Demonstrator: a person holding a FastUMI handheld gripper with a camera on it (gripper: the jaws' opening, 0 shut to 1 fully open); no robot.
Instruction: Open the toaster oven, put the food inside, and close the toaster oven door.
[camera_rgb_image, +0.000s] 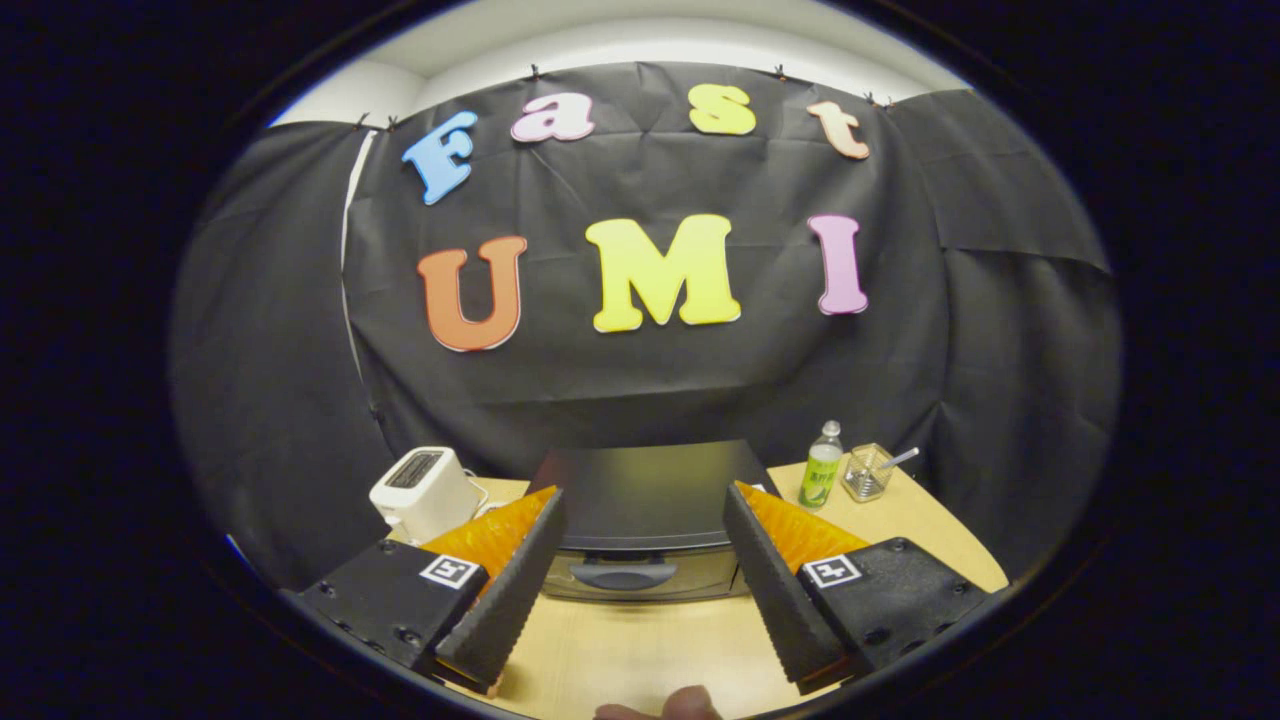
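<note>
The gripper (645, 510) is held level, facing forward, with its jaws spread wide apart and nothing clamped between them. The left finger (505, 590) runs from about 7 o'clock up toward 12 o'clock, leaning inward at its tip. The right finger (775, 585) mirrors it, running from about 5 o'clock toward 12 o'clock. Each finger presents a ribbed inner face. Neither finger touches any surface. A fingertip of the person's hand (690, 705) shows at 6 o'clock, below and between the two finger bases.
</note>
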